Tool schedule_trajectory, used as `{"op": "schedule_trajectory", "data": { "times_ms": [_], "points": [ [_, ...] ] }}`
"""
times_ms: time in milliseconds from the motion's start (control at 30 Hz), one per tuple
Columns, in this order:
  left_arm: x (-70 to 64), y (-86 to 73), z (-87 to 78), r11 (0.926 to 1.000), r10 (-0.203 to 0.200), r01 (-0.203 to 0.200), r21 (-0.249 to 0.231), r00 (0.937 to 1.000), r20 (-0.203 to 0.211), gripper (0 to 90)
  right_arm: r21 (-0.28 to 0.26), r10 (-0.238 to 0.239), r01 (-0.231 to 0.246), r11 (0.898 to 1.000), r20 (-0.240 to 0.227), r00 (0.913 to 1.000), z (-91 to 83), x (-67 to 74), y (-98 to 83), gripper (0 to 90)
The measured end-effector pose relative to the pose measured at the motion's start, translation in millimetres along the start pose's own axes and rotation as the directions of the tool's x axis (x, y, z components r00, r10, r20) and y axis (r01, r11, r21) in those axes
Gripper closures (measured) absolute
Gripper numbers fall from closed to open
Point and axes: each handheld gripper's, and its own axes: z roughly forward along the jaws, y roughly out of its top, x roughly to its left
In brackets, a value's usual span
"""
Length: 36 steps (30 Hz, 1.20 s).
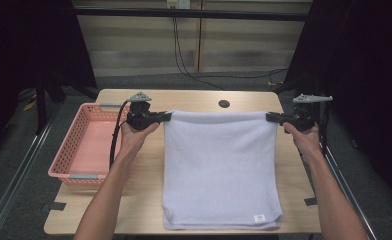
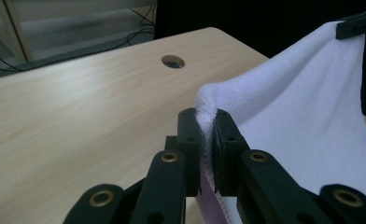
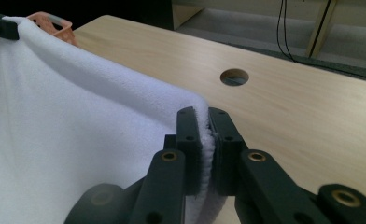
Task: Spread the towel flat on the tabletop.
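A white towel (image 1: 219, 170) is stretched between the two grippers, its far edge lifted off the wooden table (image 1: 194, 99) while its near edge lies by the table's front. My left gripper (image 1: 167, 116) is shut on the towel's far left corner; its own view has the cloth (image 2: 302, 107) pinched between the black jaws (image 2: 208, 128). My right gripper (image 1: 271, 117) is shut on the far right corner, with the towel (image 3: 78, 130) squeezed between its jaws (image 3: 205, 126). In each gripper view the other gripper's tip clamps the opposite corner.
A pink plastic basket (image 1: 79, 145), with nothing in it, stands on the table's left side, close to the left hand. A round cable hole (image 1: 224, 104) sits in the tabletop behind the towel. Cables lie on the floor beyond the table.
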Motion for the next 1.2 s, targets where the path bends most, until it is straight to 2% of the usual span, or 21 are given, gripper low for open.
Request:
{"op": "schedule_trajectory", "data": {
  "times_ms": [100,200,233,300,400,433,467,567,633,733,767,900,967,1100,1200],
  "points": [
    [-2.1,3.9,-3.5,0.9996,-0.008,0.008,-0.027,0.9999,-0.006,84.1,-0.017,0.003,-0.003,1.000,0.006,1.0000,6.3,-0.1,10.1,84.8],
    [-7.3,-1.2,-5.0,0.9997,0.022,-0.022,-0.007,0.9997,-0.011,84.1,-0.019,-0.013,0.013,1.000,-0.003,0.9999,7.3,3.0,8.3,84.8],
    [-7.8,-3.5,-6.7,0.9998,0.017,-0.017,-0.011,0.9998,-0.005,84.1,-0.014,-0.016,0.016,1.000,-0.005,0.9999,6.2,3.5,6.0,84.8],
    [-9.9,-8.6,-10.9,0.9992,0.004,-0.003,-0.039,0.9999,0.013,84.1,-0.025,-0.009,0.009,1.000,-0.012,0.9999,0.5,3.4,0.6,84.8],
    [-21.8,-15.8,-17.7,0.9986,0.032,-0.031,-0.043,0.9993,0.022,84.3,-0.049,-0.006,0.005,0.999,-0.034,0.9994,-11.2,5.8,-6.8,84.8],
    [-26.7,-17.6,-20.4,0.9983,0.041,-0.040,-0.044,0.9985,0.036,84.5,-0.052,-0.012,0.009,0.999,-0.043,0.9990,-15.3,7.9,-8.8,84.7],
    [-32.1,-19.2,-24.1,0.9973,0.056,-0.055,-0.048,0.9980,0.029,84.7,-0.053,-0.023,0.020,0.998,-0.045,0.9987,-19.0,10.4,-10.6,84.7],
    [-43.2,-26.9,-35.2,0.9961,0.056,-0.053,-0.070,0.9976,0.040,84.7,-0.058,-0.049,0.045,0.997,-0.066,0.9966,-29.1,20.4,-17.6,84.7],
    [-49.2,-35.7,-41.2,0.9963,0.067,-0.064,-0.058,0.9966,0.049,84.6,-0.055,-0.064,0.060,0.997,-0.082,0.9946,-35.5,27.8,-23.7,84.7],
    [-56.8,-50.6,-47.2,0.9979,0.056,-0.054,-0.035,0.9964,0.064,84.7,-0.058,-0.081,0.075,0.995,-0.098,0.9919,-45.6,36.3,-34.1,84.7],
    [-60.3,-54.2,-48.8,0.9974,0.068,-0.067,-0.027,0.9953,0.068,84.6,-0.060,-0.085,0.079,0.995,-0.107,0.9907,-48.1,38.1,-37.9,84.7],
    [-71.6,-68.4,-58.8,0.9972,0.071,-0.068,-0.032,0.9926,0.098,84.6,-0.044,-0.084,0.079,0.996,-0.120,0.9892,-58.0,48.2,-53.1,84.6],
    [-76.7,-75.1,-62.9,0.9965,0.082,-0.080,-0.024,0.9920,0.096,84.5,-0.048,-0.073,0.067,0.997,-0.131,0.9888,-64.1,53.0,-59.9,84.6],
    [-87.0,-88.5,-67.7,0.9959,0.086,-0.089,0.018,0.9890,0.120,84.3,-0.033,-0.089,0.085,0.996,-0.146,0.9854,-71.6,64.9,-73.6,84.4],
    [-93.0,-104.1,-70.6,0.9943,0.086,-0.093,0.053,0.9893,0.118,84.2,-0.014,-0.093,0.092,0.996,-0.165,0.9818,-75.7,74.4,-85.7,84.1]
  ]
}}
